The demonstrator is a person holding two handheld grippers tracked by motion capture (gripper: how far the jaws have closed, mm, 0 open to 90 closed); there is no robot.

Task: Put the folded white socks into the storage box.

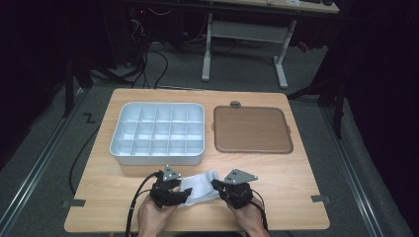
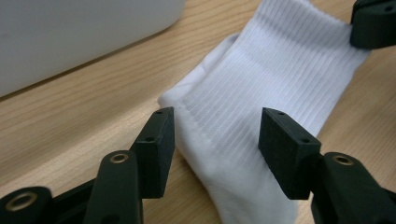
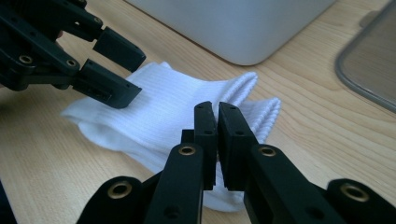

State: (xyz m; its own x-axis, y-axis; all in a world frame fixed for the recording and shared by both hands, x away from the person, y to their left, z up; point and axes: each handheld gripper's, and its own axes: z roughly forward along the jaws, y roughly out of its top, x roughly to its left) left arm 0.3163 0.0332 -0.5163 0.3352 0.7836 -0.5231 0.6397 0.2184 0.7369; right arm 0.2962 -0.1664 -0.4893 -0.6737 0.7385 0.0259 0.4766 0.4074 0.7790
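Right gripper view: right gripper (image 3: 217,140) jaws pinched together.

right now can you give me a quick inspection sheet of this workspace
surface: light wooden table, tape tabs at its left and right edges
job's things: white ribbed socks lying flat near the front edge; grey divided tray, compartments look bare; brown lidded flat tray to its right
clutter: nothing seen
grippers: left hand-held gripper open, jaws either side of the sock end; right hand-held gripper nearly shut, whether it pinches sock fabric is unclear
cables: black cable trails from the left gripper off the front edge; loose cables on the floor behind
surroundings: grey carpet, white-legged desk behind, dark room
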